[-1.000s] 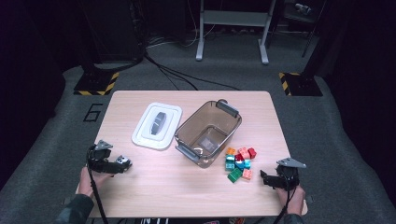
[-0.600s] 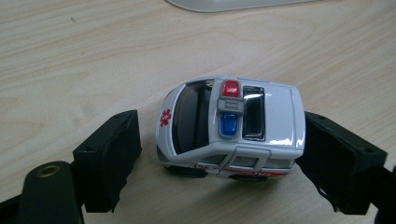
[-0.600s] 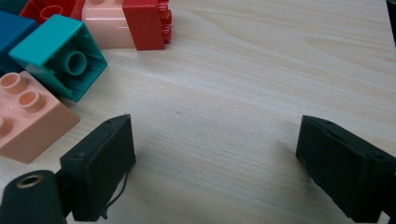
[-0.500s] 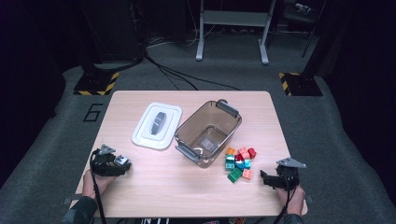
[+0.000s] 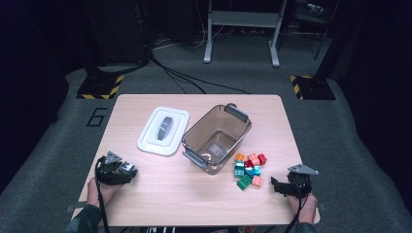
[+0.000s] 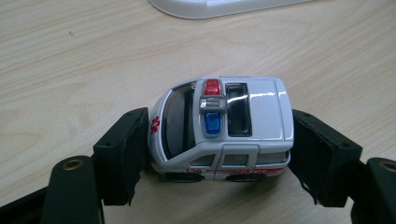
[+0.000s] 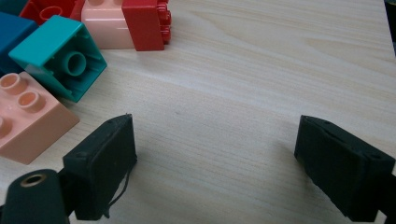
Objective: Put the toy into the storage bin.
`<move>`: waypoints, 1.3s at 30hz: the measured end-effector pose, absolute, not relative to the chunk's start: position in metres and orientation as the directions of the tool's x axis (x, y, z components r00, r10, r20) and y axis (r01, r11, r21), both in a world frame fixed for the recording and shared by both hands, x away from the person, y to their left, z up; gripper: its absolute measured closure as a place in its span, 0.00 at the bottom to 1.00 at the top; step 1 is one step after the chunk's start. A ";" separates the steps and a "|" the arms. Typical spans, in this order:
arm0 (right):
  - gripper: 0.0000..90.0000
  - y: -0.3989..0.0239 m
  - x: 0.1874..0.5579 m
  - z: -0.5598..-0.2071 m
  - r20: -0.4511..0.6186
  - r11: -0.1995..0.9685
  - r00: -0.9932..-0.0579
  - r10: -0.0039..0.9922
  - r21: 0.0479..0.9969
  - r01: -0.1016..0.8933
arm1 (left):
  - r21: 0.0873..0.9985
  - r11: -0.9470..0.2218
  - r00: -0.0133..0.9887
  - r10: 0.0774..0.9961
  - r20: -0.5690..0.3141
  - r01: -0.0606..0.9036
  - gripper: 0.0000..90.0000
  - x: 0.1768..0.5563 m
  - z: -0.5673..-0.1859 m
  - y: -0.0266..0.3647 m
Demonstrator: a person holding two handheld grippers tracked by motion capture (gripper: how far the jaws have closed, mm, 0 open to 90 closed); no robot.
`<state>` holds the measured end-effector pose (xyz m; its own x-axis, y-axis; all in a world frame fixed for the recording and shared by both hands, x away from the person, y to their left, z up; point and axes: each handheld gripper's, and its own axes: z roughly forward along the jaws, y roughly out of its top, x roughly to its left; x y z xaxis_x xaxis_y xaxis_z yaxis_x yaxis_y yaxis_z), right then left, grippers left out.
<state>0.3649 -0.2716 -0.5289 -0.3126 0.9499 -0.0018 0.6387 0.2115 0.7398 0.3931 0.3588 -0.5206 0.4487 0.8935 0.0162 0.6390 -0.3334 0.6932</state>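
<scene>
A white toy ambulance (image 6: 243, 116) with red and blue roof lights lies on the wooden table between the pads of my left gripper (image 6: 219, 149). Its jaws have just been closing and now press on the toy's front and rear. In the high view the left gripper (image 5: 127, 170) sits near the table's front left. My right gripper (image 7: 215, 154) stands open over bare wood at the front right (image 5: 274, 186), nothing between its pads. A pile of coloured bricks (image 5: 248, 167) lies just left of it, with a teal brick (image 7: 60, 56) and a pink brick (image 7: 28, 121) closest.
A clear brown bin (image 5: 236, 112) stands empty at the table's middle, beside a white lid (image 5: 150, 141) lying flat to its left. The lid's edge (image 6: 224, 7) is just beyond the ambulance. Dark floor and cables surround the table (image 5: 194, 199).
The left gripper has edged slightly toward the front of the table. The right gripper, bin, lid and bricks have not moved.
</scene>
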 end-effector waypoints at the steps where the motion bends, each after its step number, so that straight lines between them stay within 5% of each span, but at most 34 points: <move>1: 0.13 -0.272 0.365 -0.529 -0.002 0.212 -0.312 0.950 0.740 0.639 | 0.696 -0.329 0.447 0.895 0.013 0.638 0.28 0.393 -0.520 0.359; 24: 0.13 -0.271 0.365 -0.529 0.001 0.206 -0.308 0.952 0.739 0.642 | 0.669 -0.287 0.400 0.916 -0.017 0.686 0.22 0.397 -0.519 0.355; 39: 0.13 -0.272 0.365 -0.529 -0.002 0.210 -0.310 0.951 0.740 0.639 | 0.685 -0.302 0.415 0.910 0.000 0.663 0.28 0.391 -0.520 0.348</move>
